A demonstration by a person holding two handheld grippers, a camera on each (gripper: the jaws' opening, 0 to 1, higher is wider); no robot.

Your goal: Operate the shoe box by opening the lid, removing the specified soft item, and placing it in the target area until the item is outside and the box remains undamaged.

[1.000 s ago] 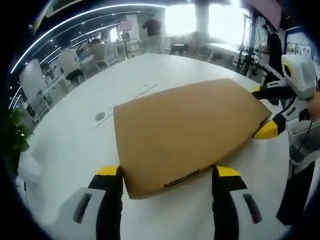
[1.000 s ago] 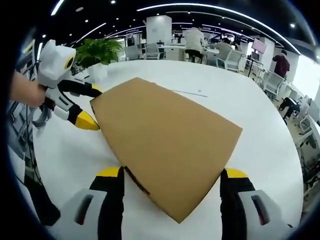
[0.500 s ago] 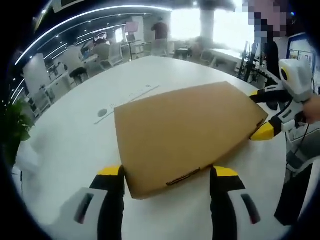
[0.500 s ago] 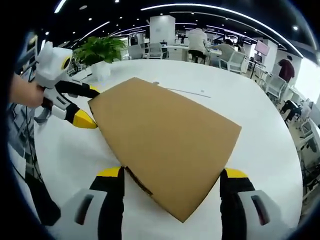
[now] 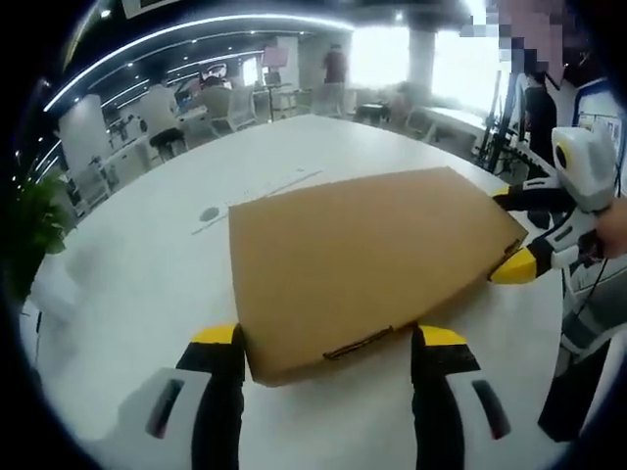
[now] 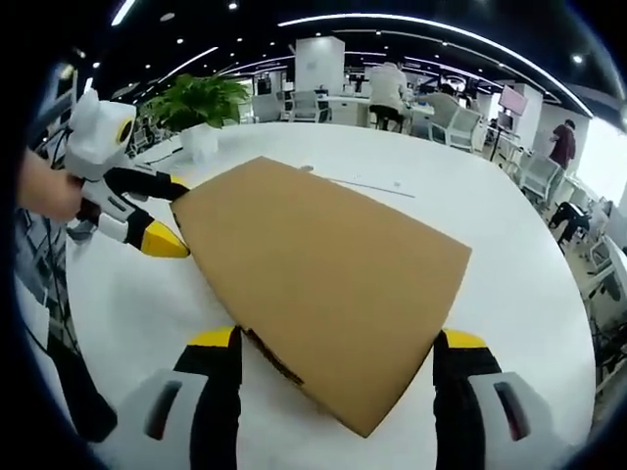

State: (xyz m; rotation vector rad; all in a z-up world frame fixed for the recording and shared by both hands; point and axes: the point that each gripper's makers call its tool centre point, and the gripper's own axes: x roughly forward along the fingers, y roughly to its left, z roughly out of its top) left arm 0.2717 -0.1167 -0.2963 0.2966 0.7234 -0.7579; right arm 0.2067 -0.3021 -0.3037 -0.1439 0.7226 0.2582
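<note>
The task is barely begun: the shoe box [image 5: 362,259] lies on the white table [image 5: 147,284] with its lid closed, so opening, taking out the soft item and placing it all remain. The box is plain brown cardboard, flat-topped and undamaged, a slot tab on its near edge. The left gripper [image 5: 328,343] and right gripper [image 6: 338,348] each stand wide open astride a corner of the box, holding nothing.
</note>
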